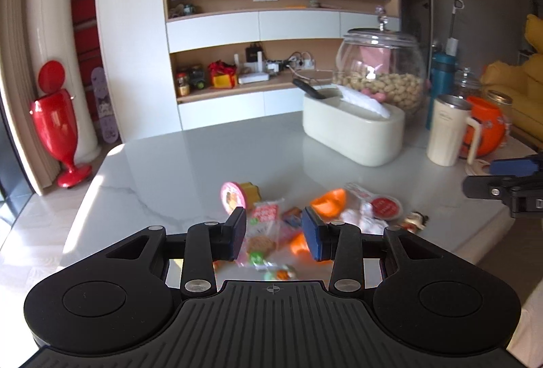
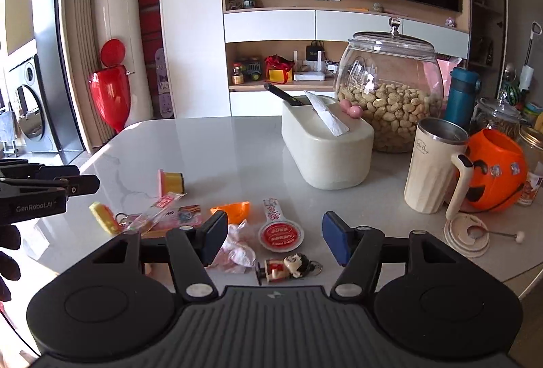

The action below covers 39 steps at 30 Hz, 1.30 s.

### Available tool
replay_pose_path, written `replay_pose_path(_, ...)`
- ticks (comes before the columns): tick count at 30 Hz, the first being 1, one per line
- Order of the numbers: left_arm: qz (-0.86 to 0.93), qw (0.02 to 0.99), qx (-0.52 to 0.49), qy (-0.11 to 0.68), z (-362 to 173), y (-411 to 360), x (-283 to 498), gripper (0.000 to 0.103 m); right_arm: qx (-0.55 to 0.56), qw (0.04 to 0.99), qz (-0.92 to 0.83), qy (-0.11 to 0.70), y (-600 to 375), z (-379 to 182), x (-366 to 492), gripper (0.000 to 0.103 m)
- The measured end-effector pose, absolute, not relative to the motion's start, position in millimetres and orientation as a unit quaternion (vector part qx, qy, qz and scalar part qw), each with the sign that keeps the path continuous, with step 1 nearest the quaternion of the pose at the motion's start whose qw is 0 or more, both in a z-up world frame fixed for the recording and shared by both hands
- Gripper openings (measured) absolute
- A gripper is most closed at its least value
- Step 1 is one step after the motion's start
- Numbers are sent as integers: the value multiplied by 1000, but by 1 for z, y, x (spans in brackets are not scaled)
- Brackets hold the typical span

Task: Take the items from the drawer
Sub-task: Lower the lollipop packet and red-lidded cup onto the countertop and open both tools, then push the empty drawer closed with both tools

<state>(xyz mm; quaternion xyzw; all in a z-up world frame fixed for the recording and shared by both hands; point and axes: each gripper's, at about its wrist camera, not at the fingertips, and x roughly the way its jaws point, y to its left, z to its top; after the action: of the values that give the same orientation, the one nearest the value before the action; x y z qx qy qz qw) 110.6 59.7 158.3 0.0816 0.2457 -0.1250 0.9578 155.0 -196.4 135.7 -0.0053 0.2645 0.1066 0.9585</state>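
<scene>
Small items lie scattered on the white marble table [image 2: 220, 144]; no drawer is in view. My left gripper [image 1: 275, 234] hovers open above a clear snack packet [image 1: 263, 225], holding nothing. Near it are a pink-lidded yellow cup [image 1: 236, 196], an orange piece [image 1: 329, 201] and a red-lidded sauce cup [image 1: 385, 208]. My right gripper [image 2: 275, 239] is open and empty above the sauce cup [image 2: 280, 234]. A crumpled wrapper [image 2: 237, 249] lies by its left finger and a figurine keychain [image 2: 286, 268] lies just below. The left gripper [image 2: 68, 184] shows at the left edge.
A cream tissue box [image 2: 325, 150] stands mid-table with a peanut jar [image 2: 390, 96] behind it. On the right are a cream mug [image 2: 431, 171], an orange pumpkin bucket [image 2: 495, 174] and a lid with a spoon [image 2: 468, 235]. Bare tabletop lies at the far left.
</scene>
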Motion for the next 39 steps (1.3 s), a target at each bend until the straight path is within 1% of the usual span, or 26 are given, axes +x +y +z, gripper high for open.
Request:
replay_pose_path(4, -158, 955, 73, 242, 145, 57, 49, 42, 15, 956, 149, 253, -204, 126, 107, 63)
replay_pose_path(6, -162, 953, 71, 244, 135, 57, 20, 42, 7, 950, 176, 258, -206, 120, 84, 63)
replay_pose_path(8, -165, 948, 65, 263, 122, 58, 0, 42, -11, 939, 206, 275, -208, 111, 64, 63)
replay_pose_path(10, -174, 934, 58, 306, 102, 57, -16, 41, -26, 927, 225, 298, -210, 96, 44, 63)
replay_pose_path(12, -184, 913, 60, 360, 77, 53, -23, 42, -39, 908, 235, 345, -207, 73, 31, 63)
replay_pose_path(16, -160, 890, 83, 419, 34, 42, -20, 41, -26, 838, 242, 488, -190, 11, 35, 62)
replay_pose_path(18, -147, 880, 79, 446, 14, 38, -12, 41, -15, 822, 230, 521, -181, -12, 41, 61)
replay_pose_path(21, -132, 871, 68, 468, -5, 37, -3, 41, -27, 827, 195, 526, -171, -32, 47, 61)
replay_pose_path(24, -122, 876, 58, 463, -12, 37, 4, 41, -12, 833, 168, 527, -172, -39, 51, 61)
replay_pose_path(26, -113, 882, 57, 454, -13, 37, 8, 41, -2, 840, 156, 519, -175, -39, 53, 61)
replay_pose_path(27, -111, 882, 56, 454, -15, 36, 10, 39, 5, 843, 150, 516, -176, -39, 54, 61)
replay_pose_path(28, -111, 882, 55, 454, -16, 35, 12, 41, 16, 841, 148, 520, -179, -38, 55, 61)
replay_pose_path(31, -107, 885, 56, 449, -19, 35, 17, 41, 28, 844, 145, 516, -182, -37, 59, 61)
replay_pose_path(35, -100, 888, 15, 448, -18, 43, 35, 41, 32, 849, 134, 510, -179, -38, 67, 61)
replay_pose_path(38, -92, 896, 13, 435, -20, 45, 50, 40, 26, 854, 128, 503, -174, -38, 80, 61)
replay_pose_path(39, -86, 898, 19, 431, -20, 43, 55, 38, 24, 857, 125, 499, -172, -39, 85, 61)
